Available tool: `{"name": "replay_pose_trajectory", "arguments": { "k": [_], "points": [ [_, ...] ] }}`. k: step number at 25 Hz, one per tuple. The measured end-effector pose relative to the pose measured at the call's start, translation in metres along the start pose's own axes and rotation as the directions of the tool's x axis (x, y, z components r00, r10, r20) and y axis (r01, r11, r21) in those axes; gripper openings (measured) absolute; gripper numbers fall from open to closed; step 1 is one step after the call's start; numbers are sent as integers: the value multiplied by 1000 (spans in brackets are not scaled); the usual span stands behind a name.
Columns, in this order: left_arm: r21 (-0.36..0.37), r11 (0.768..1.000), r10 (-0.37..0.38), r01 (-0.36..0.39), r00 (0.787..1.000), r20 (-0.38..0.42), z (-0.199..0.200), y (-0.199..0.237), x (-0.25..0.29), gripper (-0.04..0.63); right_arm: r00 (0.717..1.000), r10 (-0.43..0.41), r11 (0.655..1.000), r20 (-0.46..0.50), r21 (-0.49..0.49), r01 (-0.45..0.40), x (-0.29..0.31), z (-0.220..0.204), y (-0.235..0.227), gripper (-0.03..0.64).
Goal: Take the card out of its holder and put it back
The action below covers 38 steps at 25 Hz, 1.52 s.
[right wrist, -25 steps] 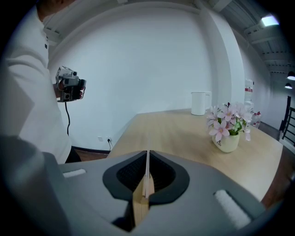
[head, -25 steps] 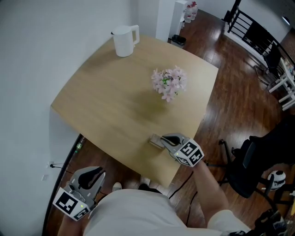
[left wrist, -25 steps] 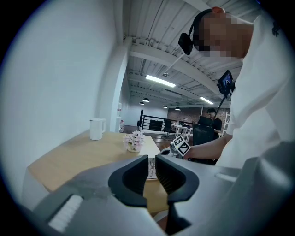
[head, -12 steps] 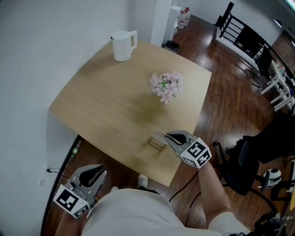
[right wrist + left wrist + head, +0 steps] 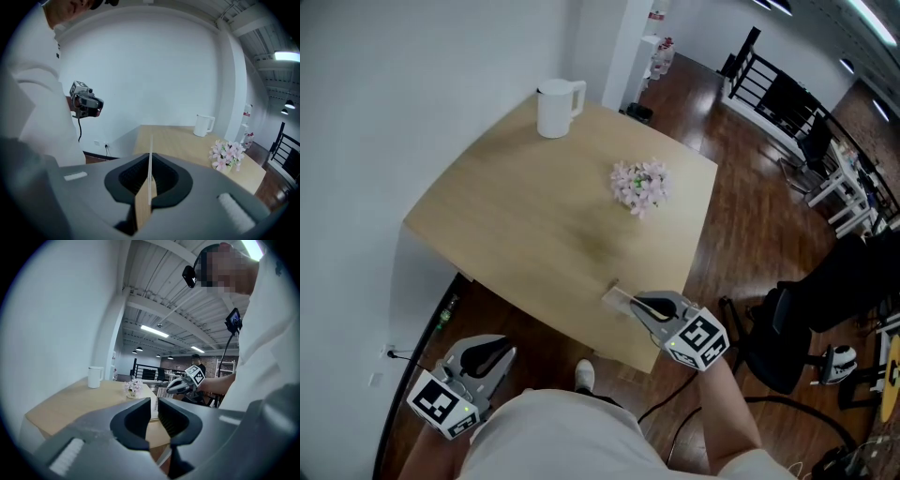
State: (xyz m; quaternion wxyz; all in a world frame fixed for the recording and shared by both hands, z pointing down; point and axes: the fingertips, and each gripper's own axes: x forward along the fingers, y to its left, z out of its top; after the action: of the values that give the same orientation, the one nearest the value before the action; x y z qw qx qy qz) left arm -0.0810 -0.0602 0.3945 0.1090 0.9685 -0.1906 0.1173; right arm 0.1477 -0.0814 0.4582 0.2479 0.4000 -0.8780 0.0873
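My right gripper (image 5: 636, 304) hovers at the front right corner of the wooden table (image 5: 506, 225), shut on a thin white card (image 5: 617, 297). In the right gripper view the card (image 5: 150, 154) stands edge-on between the pads, with a strip of the light wooden holder (image 5: 142, 208) at its near end; I cannot tell if the holder rests on the table. The left gripper view shows the card's printed face (image 5: 161, 393) ahead of the right gripper (image 5: 169, 388). My left gripper (image 5: 499, 350) hangs low off the table's front left, its jaws (image 5: 154, 408) a narrow gap apart with nothing between them.
A white jug (image 5: 555, 106) stands at the table's far corner and a small bunch of pink flowers (image 5: 639, 185) sits toward the right side. A black office chair (image 5: 787, 342) stands on the wooden floor right of the table. A white wall runs along the left.
The right gripper and card have drawn slightly toward the table's front edge. The head view has shifted a little. The left gripper stays low at the side.
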Motion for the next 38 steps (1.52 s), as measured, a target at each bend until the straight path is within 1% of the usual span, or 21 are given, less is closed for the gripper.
{"name": "replay_pose_trajectory", "arguments": {
  "k": [6,14,17,21,25,29,33,38],
  "points": [
    [8,999,-31,31,1000,5,-12,4,-43,55,1000,-9,1000,14,13,9,-7,20,75,21],
    [22,997,-77,77,997,-2,-32,3,-92,55,1000,-10,999,24,46,9,-13,35,174,21],
    [26,995,-92,92,996,-3,-42,1,-105,55,999,-12,999,33,39,11,-18,41,204,21],
    [30,994,-107,107,994,-6,-52,-1,-114,55,1000,-7,1000,5,8,7,-24,45,235,21],
    [42,991,-128,129,992,-14,-59,-5,-117,57,1000,-5,1000,5,7,5,-26,48,255,21],
    [50,990,-133,133,991,-18,-61,-8,-118,49,1000,-11,1000,7,9,11,-28,49,262,21],
    [27,989,-143,143,990,-3,-59,-7,-118,50,1000,-20,1000,6,7,20,-30,49,259,21],
    [34,989,-144,143,990,12,-55,-4,-108,63,999,-30,999,35,40,29,-28,47,243,21]
  ]
}}
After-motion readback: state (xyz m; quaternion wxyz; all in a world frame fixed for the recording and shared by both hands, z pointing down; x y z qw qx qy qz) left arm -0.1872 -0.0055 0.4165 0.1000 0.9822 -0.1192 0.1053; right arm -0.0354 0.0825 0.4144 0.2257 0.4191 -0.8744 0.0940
